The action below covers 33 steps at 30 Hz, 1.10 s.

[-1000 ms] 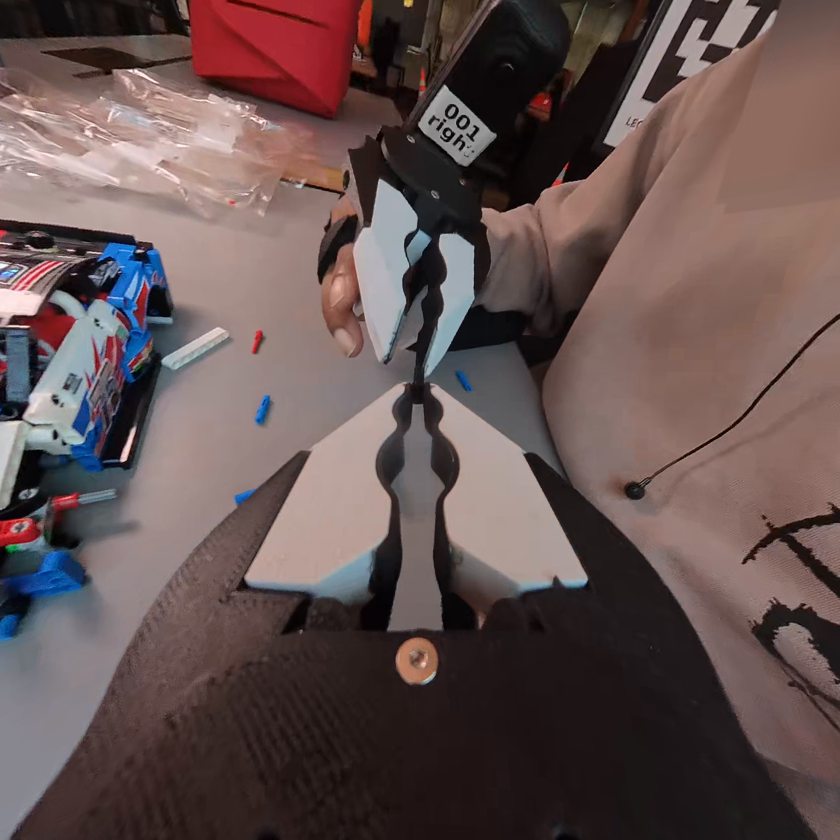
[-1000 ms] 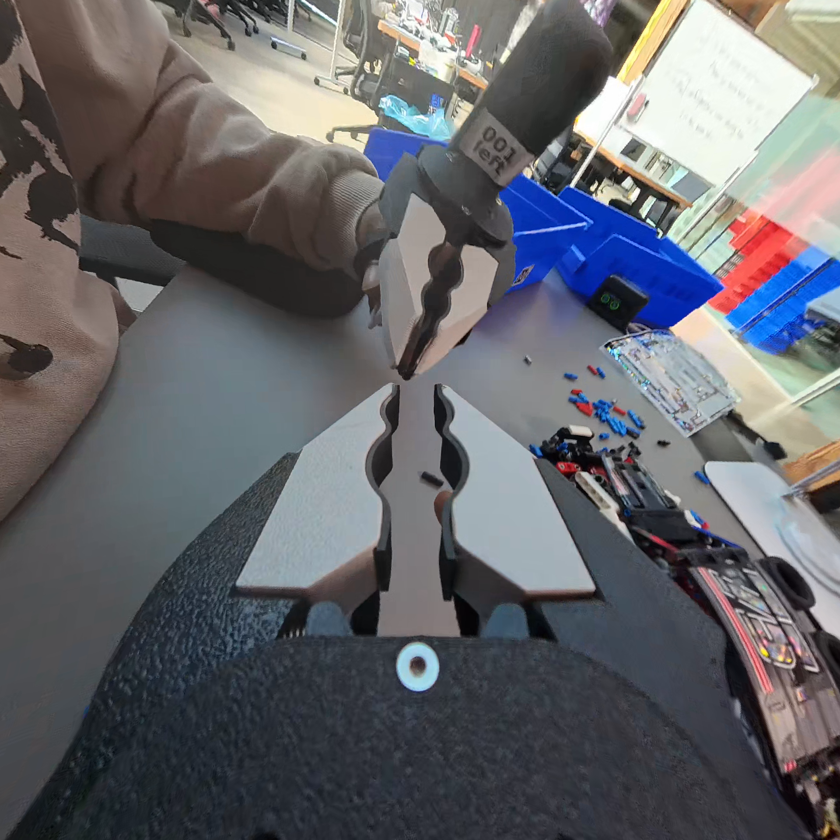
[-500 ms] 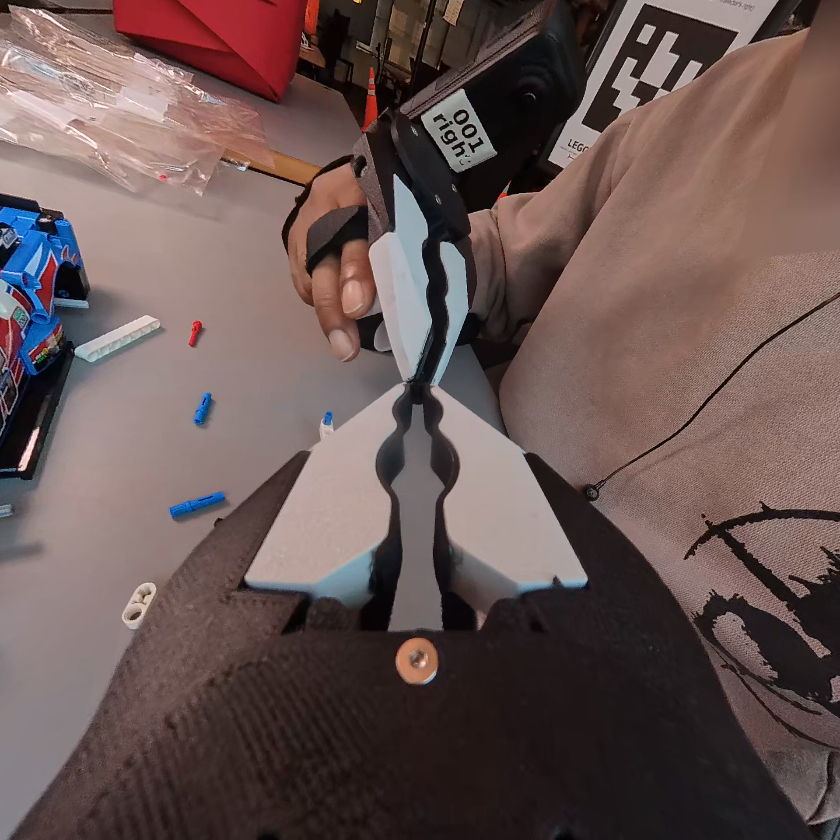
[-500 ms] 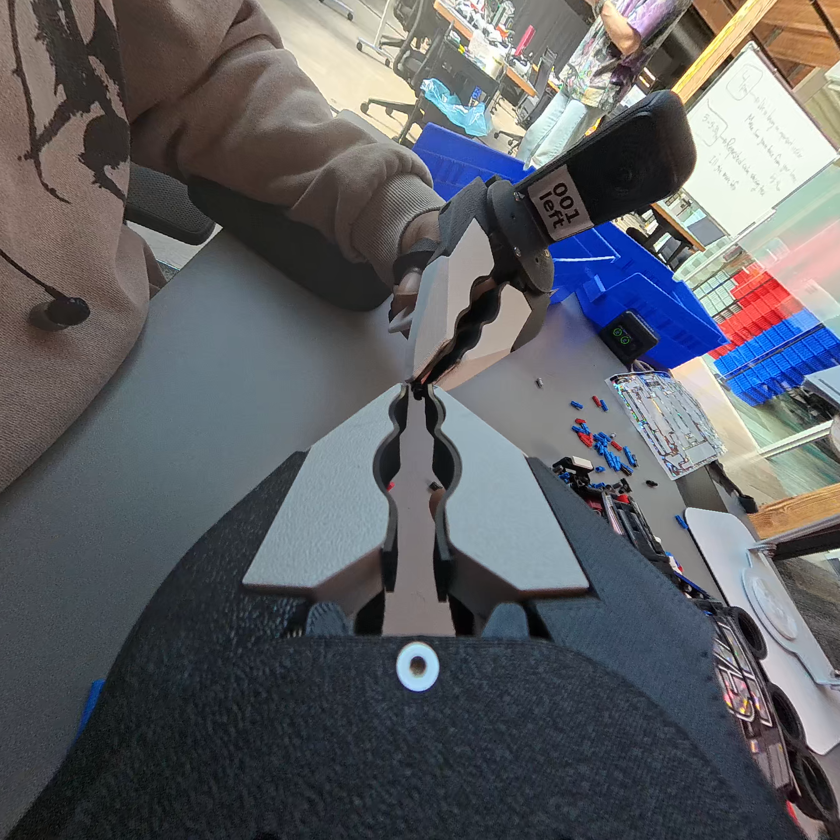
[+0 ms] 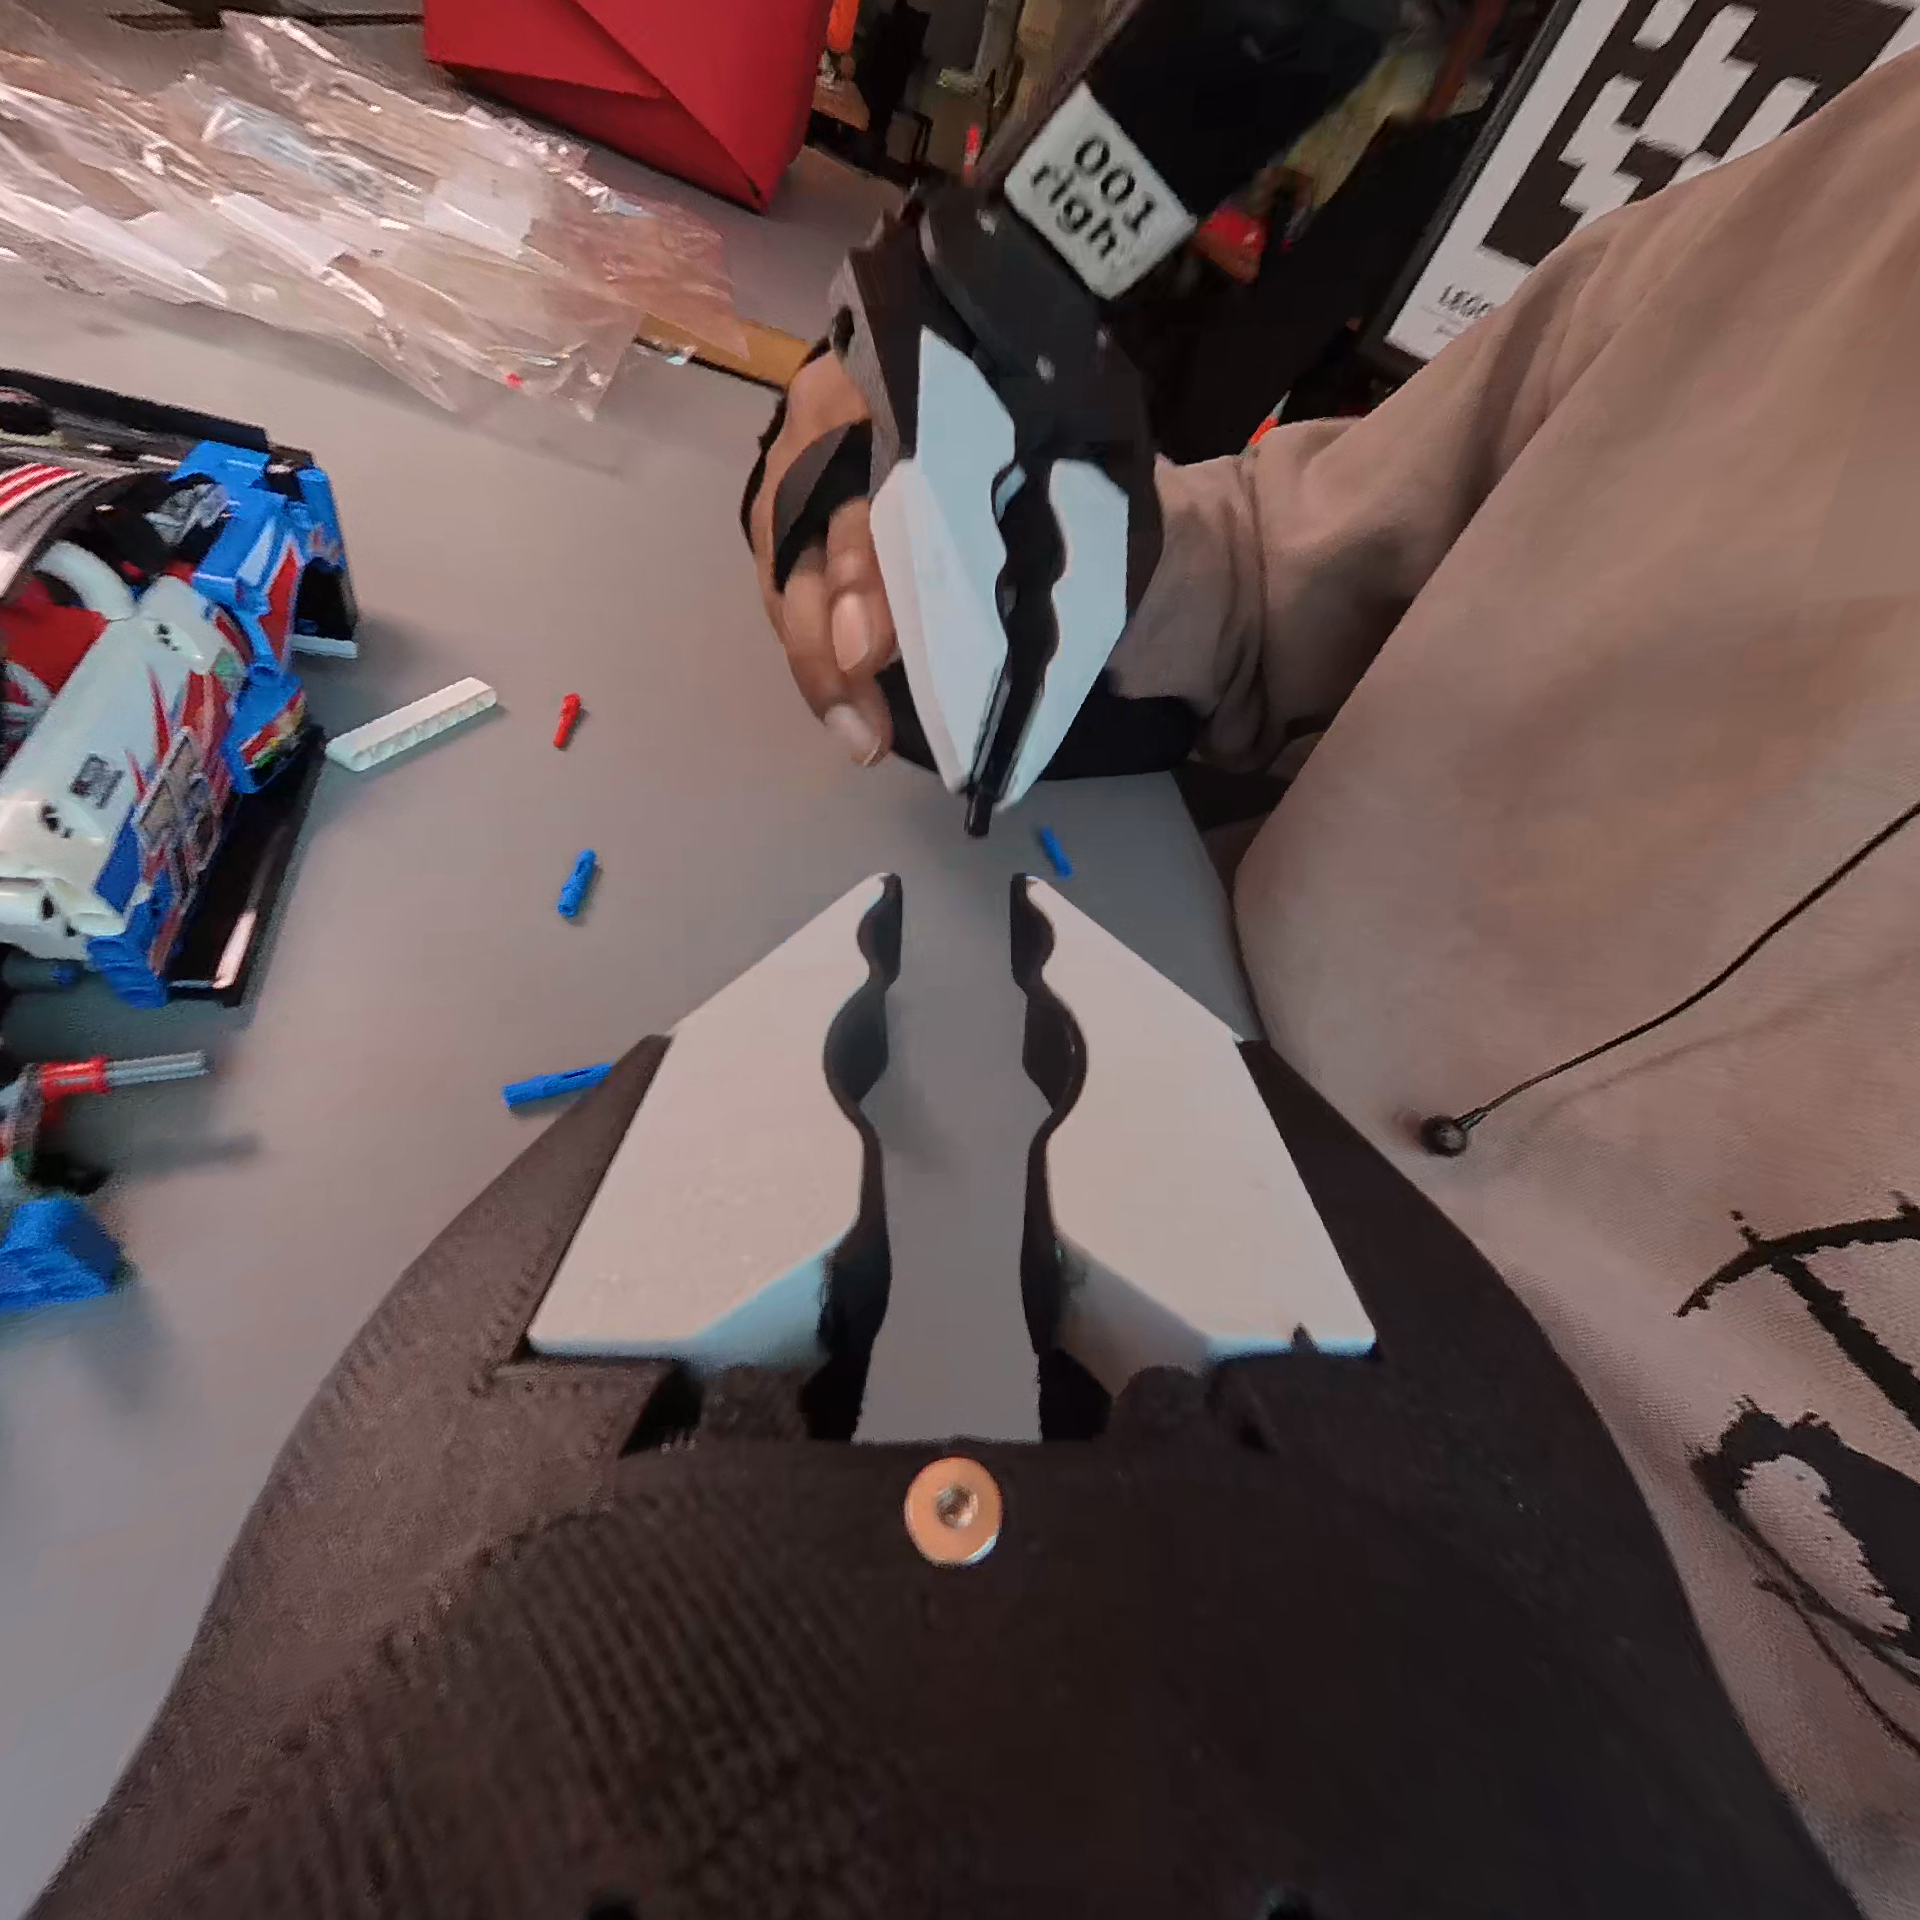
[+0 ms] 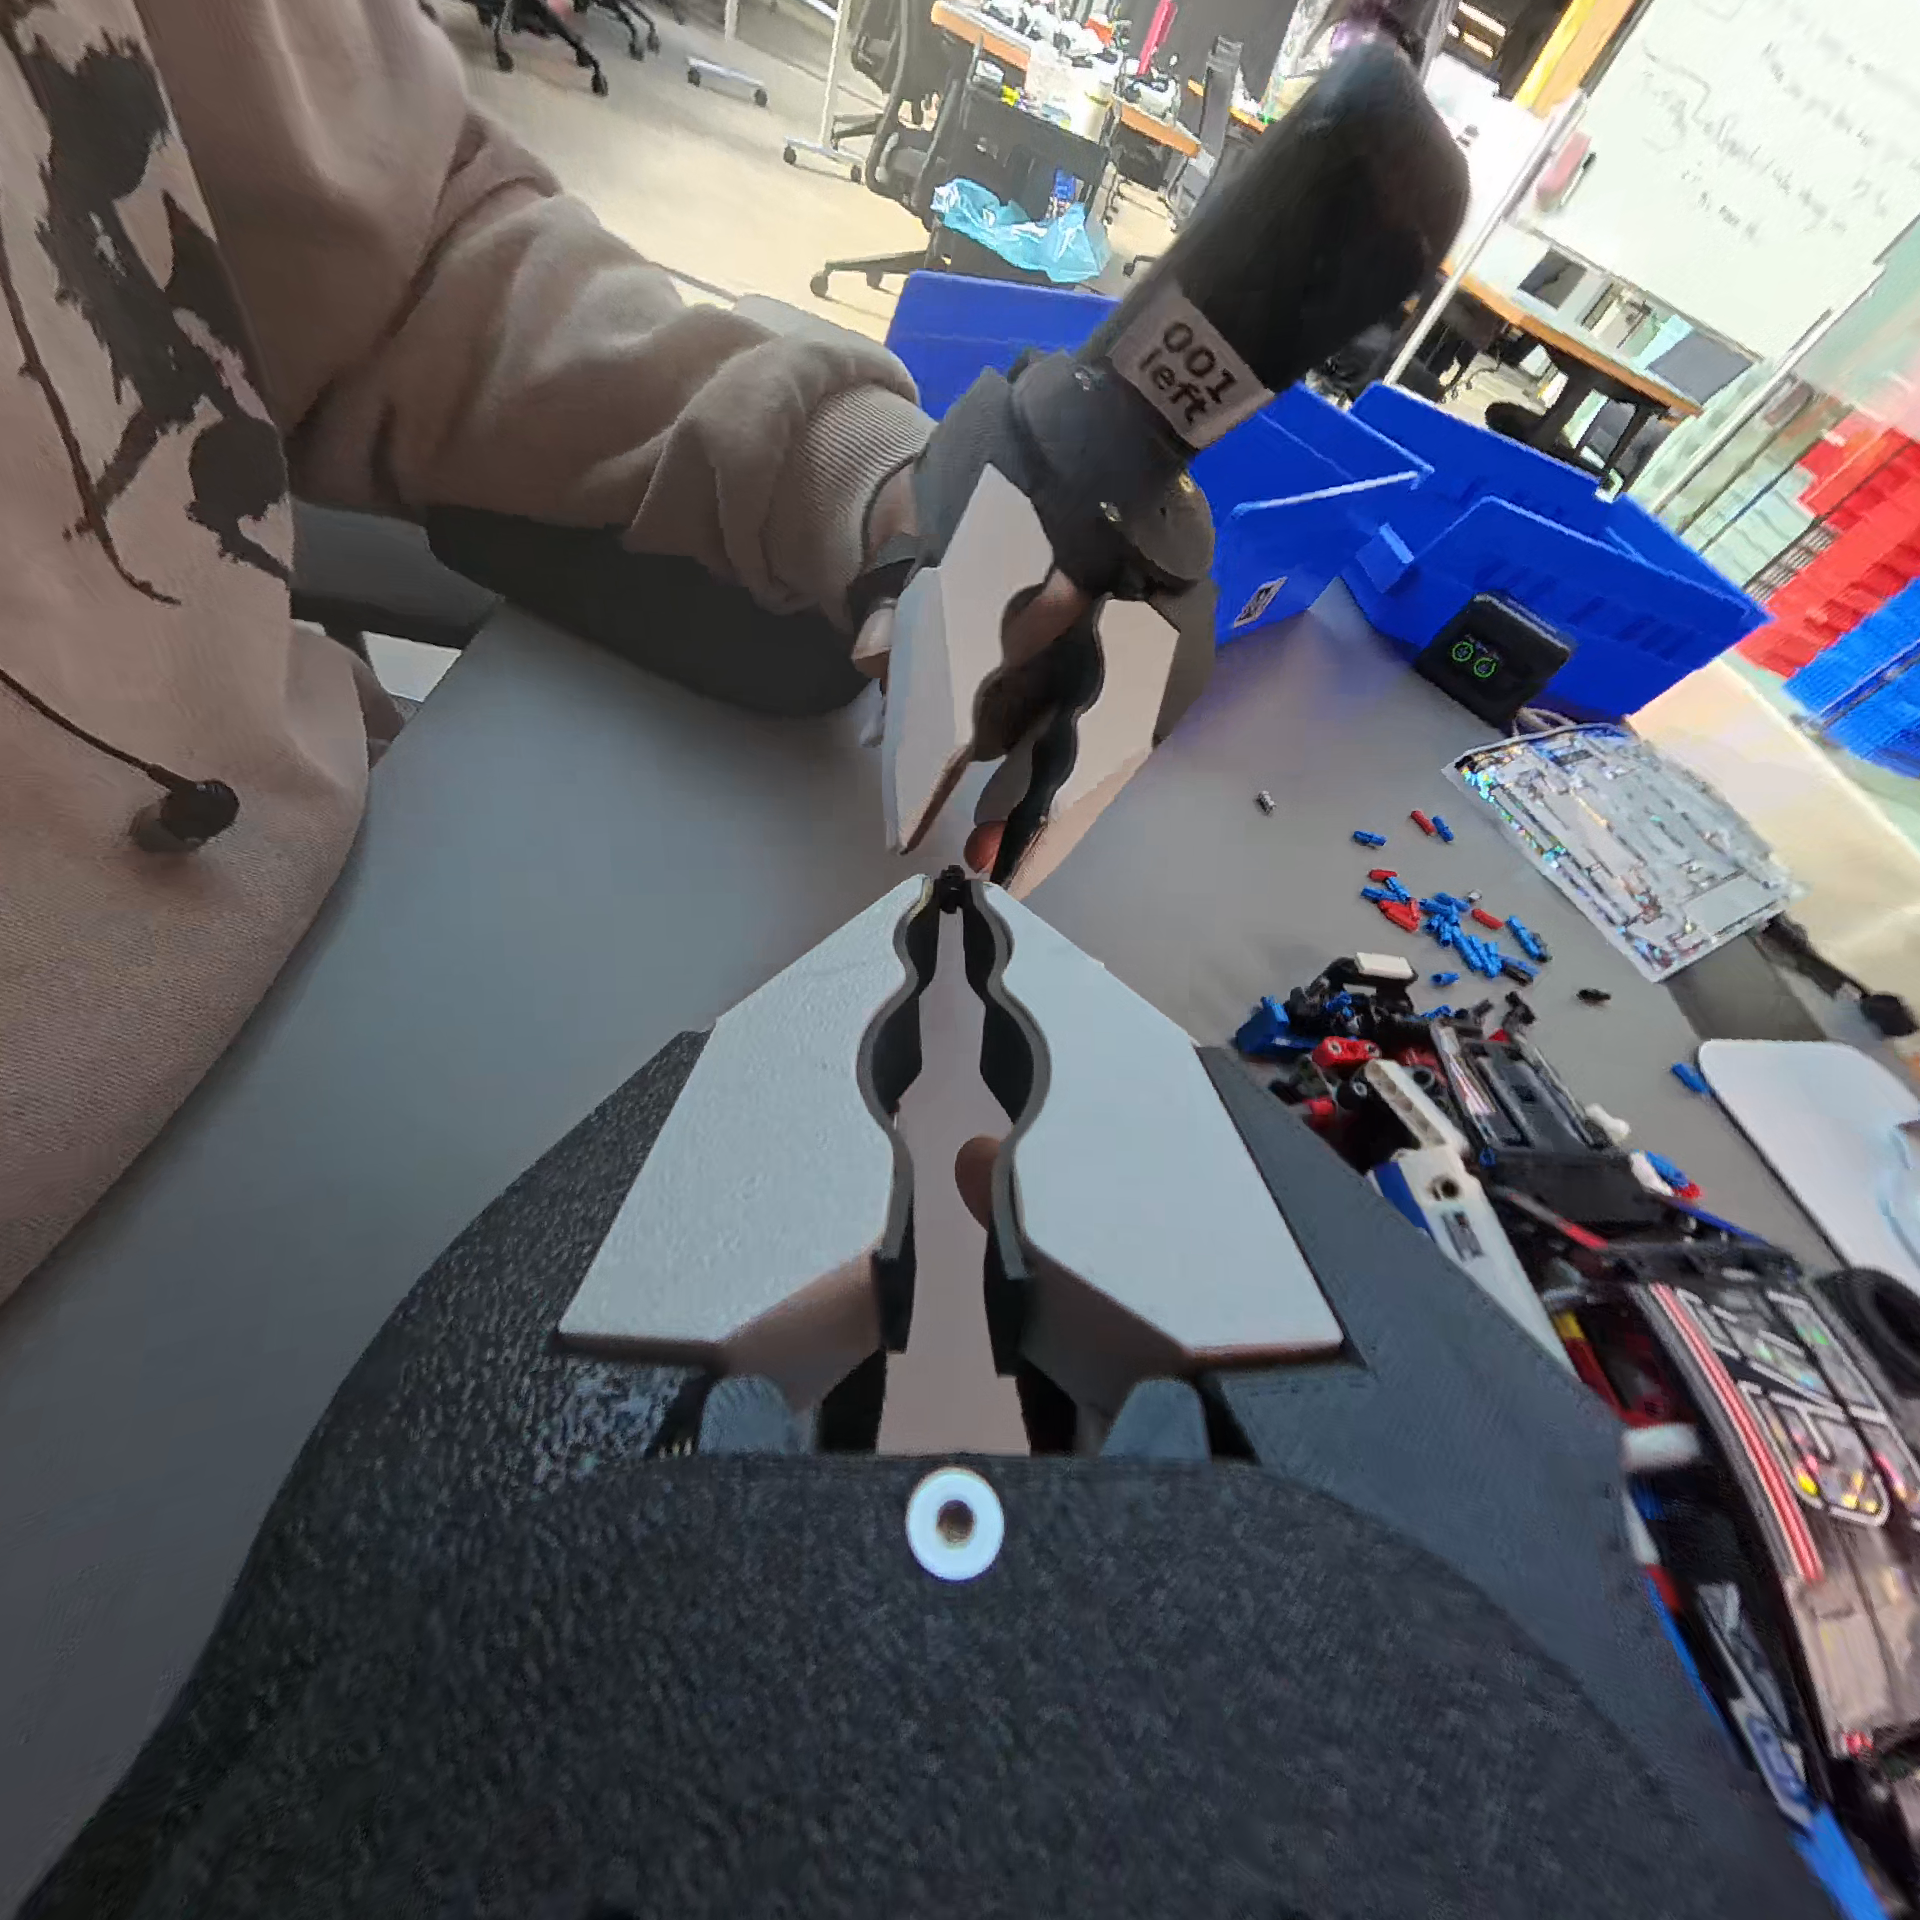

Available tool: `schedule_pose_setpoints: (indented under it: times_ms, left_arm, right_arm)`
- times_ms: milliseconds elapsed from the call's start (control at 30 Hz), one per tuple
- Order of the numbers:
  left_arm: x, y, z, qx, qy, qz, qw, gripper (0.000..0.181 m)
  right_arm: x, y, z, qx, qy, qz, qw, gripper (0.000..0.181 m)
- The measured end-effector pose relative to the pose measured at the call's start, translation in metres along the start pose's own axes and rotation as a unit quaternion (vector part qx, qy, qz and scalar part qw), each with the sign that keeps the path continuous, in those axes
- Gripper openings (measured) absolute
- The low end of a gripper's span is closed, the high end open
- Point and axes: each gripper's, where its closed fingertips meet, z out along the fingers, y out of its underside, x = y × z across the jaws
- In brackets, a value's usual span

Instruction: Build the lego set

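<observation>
My left gripper (image 5: 954, 883) is open and empty above the grey table (image 5: 623, 540). My right gripper (image 6: 948, 891) is shut on a small black pin (image 6: 950, 889) at its fingertips. In the left wrist view the right gripper (image 5: 977, 800) hangs just beyond my left tips, with the black pin (image 5: 975, 821) sticking out of it. In the right wrist view the left gripper (image 6: 956, 842) stands open just past the pin. The partly built blue, white and red lego car (image 5: 135, 707) lies at the left; it also shows in the right wrist view (image 6: 1621, 1226).
Loose blue pins (image 5: 578, 883) and a red pin (image 5: 564, 721) and a white beam (image 5: 410, 709) lie on the table. Clear plastic bags (image 5: 312, 208) and a red box (image 5: 665, 83) are behind. A pile of pins (image 6: 1455, 925), a sticker sheet (image 6: 1621, 842) and blue bins (image 6: 1507, 520) are at right. My left and right fingertips are right by each other.
My left gripper has opened and let go of the black pin. My right gripper, open a second ago, has shut on the pin and now holds it alone, slightly apart from the left tips.
</observation>
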Motion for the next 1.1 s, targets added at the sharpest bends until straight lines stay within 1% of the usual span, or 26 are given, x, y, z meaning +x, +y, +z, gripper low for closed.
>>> schedule_pose_setpoints:
  times_ms: [100, 167, 233, 400, 533, 567, 633, 667, 767, 933, 1100]
  left_arm:
    - [-0.018, 0.027, 0.003, -0.077, -0.075, 0.044, 0.993, 0.026]
    - [-0.024, 0.044, 0.011, -0.122, -0.100, 0.060, 0.986, 0.027]
    - [-0.028, 0.057, 0.019, -0.162, -0.121, 0.084, 0.976, 0.027]
    - [-0.035, 0.073, 0.031, -0.214, -0.154, 0.129, 0.956, 0.025]
    - [-0.041, 0.071, 0.036, -0.215, -0.180, 0.164, 0.946, 0.006]
    - [-0.041, 0.071, 0.036, -0.216, -0.176, 0.166, 0.946, 0.006]
    - [-0.038, 0.067, 0.035, -0.201, -0.160, 0.145, 0.955, 0.005]
    - [-0.035, 0.063, 0.033, -0.188, -0.148, 0.128, 0.962, 0.005]
    - [-0.028, 0.040, 0.025, -0.123, -0.128, 0.100, 0.979, 0.005]
    - [-0.023, 0.028, 0.020, -0.081, -0.115, 0.080, 0.987, 0.005]
    - [-0.024, 0.031, 0.022, -0.080, -0.109, 0.067, 0.988, 0.005]
  right_arm:
    - [0.010, 0.011, -0.016, -0.013, -0.011, 0.057, 0.998, 0.002]
    - [0.010, 0.019, -0.020, -0.022, -0.021, 0.074, 0.997, 0.002]
    - [0.007, 0.027, -0.018, -0.034, -0.031, 0.086, 0.995, 0.002]
    - [0.002, 0.040, -0.008, -0.049, -0.047, 0.114, 0.991, 0.002]
    - [0.005, 0.044, -0.005, -0.053, -0.046, 0.126, 0.990, 0.002]
    - [0.004, 0.046, -0.005, -0.060, -0.048, 0.124, 0.989, 0.002]
    - [0.002, 0.048, -0.004, -0.071, -0.050, 0.120, 0.989, 0.002]
    - [0.002, 0.050, -0.003, -0.079, -0.044, 0.118, 0.989, 0.002]
    - [-0.002, 0.053, 0.000, -0.094, -0.048, 0.113, 0.988, 0.002]
    - [-0.001, 0.051, 0.000, -0.086, -0.049, 0.119, 0.988, 0.002]
    - [-0.003, 0.055, 0.001, -0.093, -0.051, 0.125, 0.986, 0.002]
